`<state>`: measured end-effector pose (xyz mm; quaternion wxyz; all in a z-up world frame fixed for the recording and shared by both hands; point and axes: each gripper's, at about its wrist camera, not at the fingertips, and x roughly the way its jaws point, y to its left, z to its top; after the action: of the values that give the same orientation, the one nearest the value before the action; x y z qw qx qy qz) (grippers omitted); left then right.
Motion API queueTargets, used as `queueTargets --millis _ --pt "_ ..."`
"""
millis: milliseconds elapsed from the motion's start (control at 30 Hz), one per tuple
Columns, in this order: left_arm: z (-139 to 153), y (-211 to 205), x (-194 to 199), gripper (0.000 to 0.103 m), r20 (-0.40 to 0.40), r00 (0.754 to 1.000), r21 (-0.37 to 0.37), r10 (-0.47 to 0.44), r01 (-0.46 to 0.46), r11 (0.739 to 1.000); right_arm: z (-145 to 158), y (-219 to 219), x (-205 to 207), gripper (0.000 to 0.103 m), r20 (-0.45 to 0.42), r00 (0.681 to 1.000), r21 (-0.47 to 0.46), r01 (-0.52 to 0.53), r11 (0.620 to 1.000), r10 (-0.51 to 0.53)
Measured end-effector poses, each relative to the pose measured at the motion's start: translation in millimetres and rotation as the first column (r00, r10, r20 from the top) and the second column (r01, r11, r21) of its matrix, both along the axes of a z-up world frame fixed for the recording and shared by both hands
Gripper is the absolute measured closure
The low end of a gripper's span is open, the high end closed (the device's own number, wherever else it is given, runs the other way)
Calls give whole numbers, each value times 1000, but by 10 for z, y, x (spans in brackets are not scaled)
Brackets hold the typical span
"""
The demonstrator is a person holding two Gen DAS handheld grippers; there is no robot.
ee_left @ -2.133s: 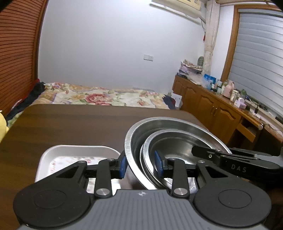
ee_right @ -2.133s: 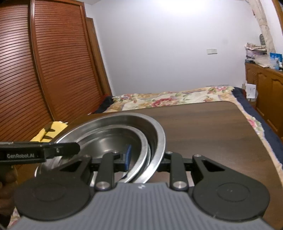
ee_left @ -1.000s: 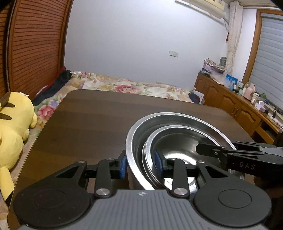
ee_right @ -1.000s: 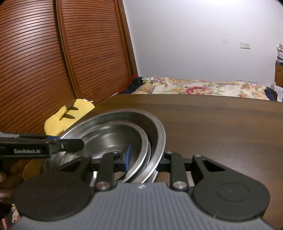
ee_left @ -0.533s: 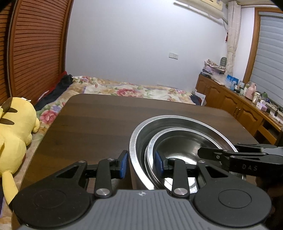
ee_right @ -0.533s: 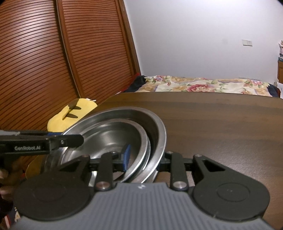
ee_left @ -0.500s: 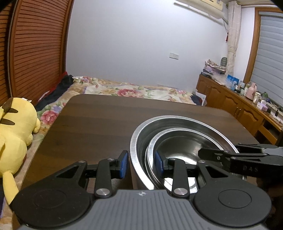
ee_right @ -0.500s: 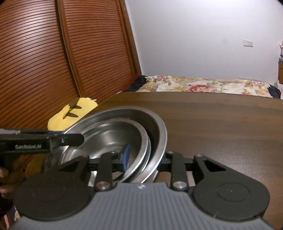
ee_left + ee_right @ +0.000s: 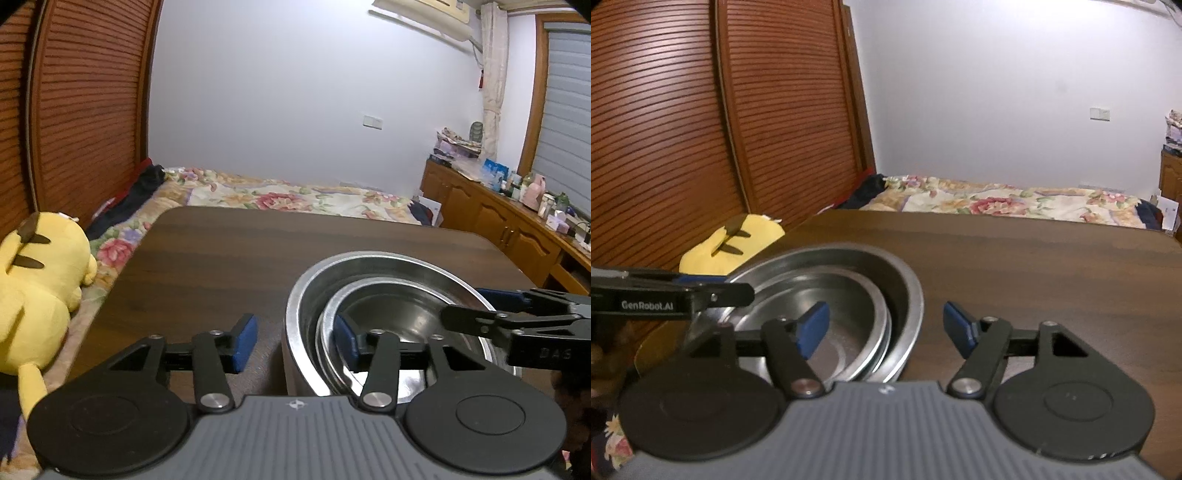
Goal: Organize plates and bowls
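Straddling the bowl rims with both grippers, we hold our jaws spread and grip nothing. Our left gripper has one pad inside the inner bowl and one outside the outer bowl. Our right gripper brackets the opposite rim likewise. Both nested steel bowls sit lower right of the left view on the table. A yellow plush lies at left.

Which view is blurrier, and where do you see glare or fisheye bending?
Right wrist view: softer overall, the louvred doors smeared and bowed. Left wrist view: sharper, doors curve at the left edge, dark corners. Both: soft highlights on the steel bowls, no harsh glare; the table looks evenly lit.
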<state>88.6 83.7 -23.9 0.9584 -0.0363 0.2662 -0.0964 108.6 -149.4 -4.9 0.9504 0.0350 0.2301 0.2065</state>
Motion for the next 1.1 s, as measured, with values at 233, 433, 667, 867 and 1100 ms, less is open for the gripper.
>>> queueTargets --millis 233,433,667,867,1100 --pt "167 -40 -126 18 60 998 32 24 -26 999 118 -106 -168 12 62 997 -9 47 999 -46" --pt "321 -171 -258 1 103 995 48 10 -15 999 257 -240 -331 0 109 990 -5 85 996 -84" --pt "472 -404 -419 0 140 990 105 31 -46 993 367 -361 -503 0 131 976 -17 180 984 -176" --pt "464 -587 -560 0 134 990 130 36 -54 990 362 -447 -679 0 128 958 -21 260 965 -255" --pt "413 -756 -663 0 120 992 137 33 -49 989 361 -475 -803 0 143 941 -48 317 947 -307"
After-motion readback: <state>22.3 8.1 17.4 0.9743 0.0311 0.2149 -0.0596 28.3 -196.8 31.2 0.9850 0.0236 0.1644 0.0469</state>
